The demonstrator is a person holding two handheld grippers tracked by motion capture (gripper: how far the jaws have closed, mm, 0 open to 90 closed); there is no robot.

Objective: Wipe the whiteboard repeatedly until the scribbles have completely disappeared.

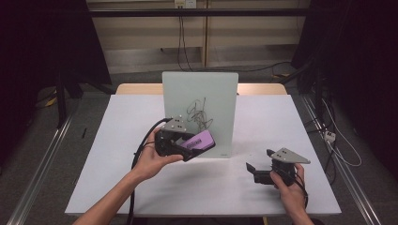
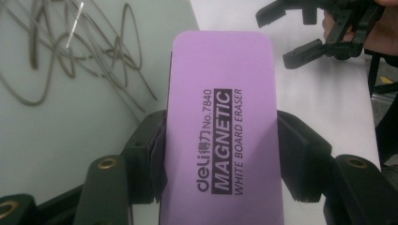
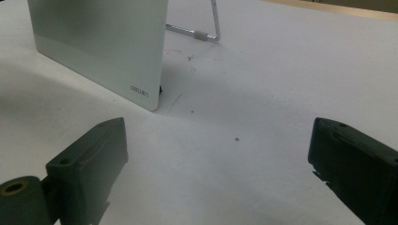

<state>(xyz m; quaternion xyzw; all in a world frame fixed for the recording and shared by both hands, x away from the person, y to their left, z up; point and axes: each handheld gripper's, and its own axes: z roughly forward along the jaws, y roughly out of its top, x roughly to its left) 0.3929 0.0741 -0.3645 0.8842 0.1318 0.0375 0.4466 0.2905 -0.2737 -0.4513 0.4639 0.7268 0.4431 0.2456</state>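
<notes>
The purple eraser [image 2: 220, 131] sits between the two black jaws of the left tongs [image 1: 185, 143]. The jaws squeeze its long sides and hold it tight. It is up off the table [image 1: 117, 140], just in front of the small whiteboard [image 1: 199, 93] that stands in the middle. Dark scribbles [image 1: 199, 115] cover the board above and beside the eraser.

The job looks like wiping those scribbles off. To do it well, the soft flat side of the eraser should press flat on the board, not just one edge. The push should be gentle, because the board leans on a thin metal stand [image 3: 206, 33] and could tip back. Long, slow strokes across all the lines should work best.

The left hand [image 1: 152, 161] grips the tongs from below, with the wrist bent so the eraser points at the board. The right tongs [image 1: 260, 171] rest low by the table's right side, well apart from the board, with jaws wide open and nothing in them.
</notes>
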